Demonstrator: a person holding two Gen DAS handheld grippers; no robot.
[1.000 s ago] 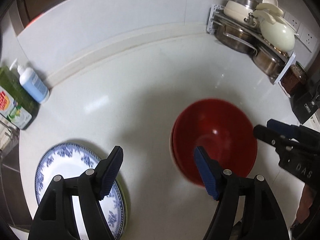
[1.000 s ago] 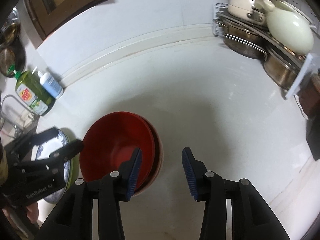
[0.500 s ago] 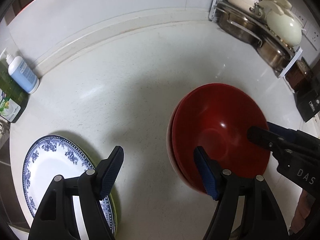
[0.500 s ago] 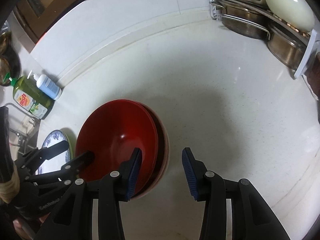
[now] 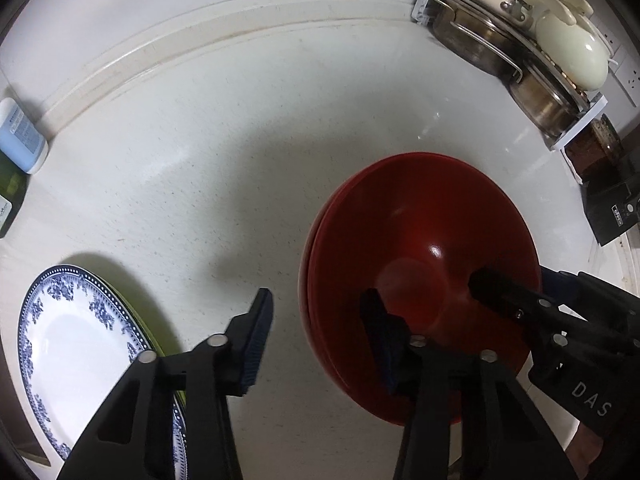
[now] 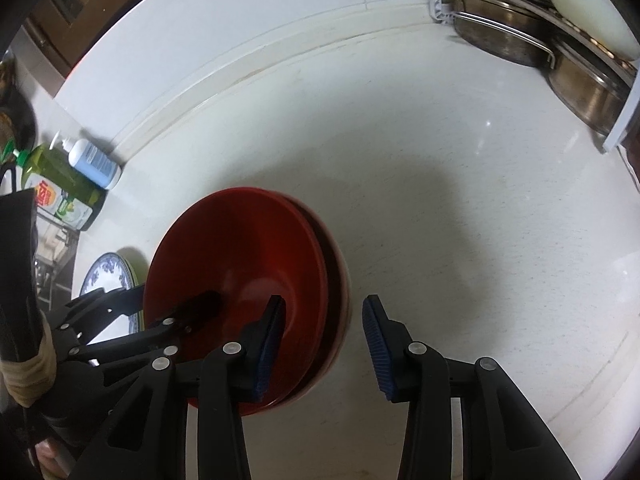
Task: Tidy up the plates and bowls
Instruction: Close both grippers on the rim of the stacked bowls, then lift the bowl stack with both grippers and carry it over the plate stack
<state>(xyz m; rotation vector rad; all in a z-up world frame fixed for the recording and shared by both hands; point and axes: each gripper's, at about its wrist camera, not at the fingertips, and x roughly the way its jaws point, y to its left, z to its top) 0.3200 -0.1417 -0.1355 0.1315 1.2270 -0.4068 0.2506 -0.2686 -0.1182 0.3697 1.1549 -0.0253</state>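
A stack of nested red bowls [image 5: 420, 220] [image 6: 240, 248] stands on the white counter. My left gripper [image 5: 316, 332] straddles the stack's left rim, one finger inside the top bowl and one outside. Its jaws are closing and a gap still shows at the outer pad. My right gripper [image 6: 324, 340] straddles the opposite rim in the same way. Its jaws are closing slightly and the outer pad is clear of the bowls. A blue-and-white plate [image 5: 80, 340] [image 6: 108, 276] lies on a green plate to the left of the bowls.
A blue pump bottle [image 6: 94, 164] and a green dish-soap bottle [image 6: 60, 192] stand at the back left. A rack of steel pots and cream lids [image 5: 520, 40] fills the back right corner, with a black appliance [image 5: 612, 208] beside it.
Both grippers have come down onto the bowl stack, so the bowls look larger. The left gripper's jaws have narrowed markedly. The right gripper's gap looks almost the same.
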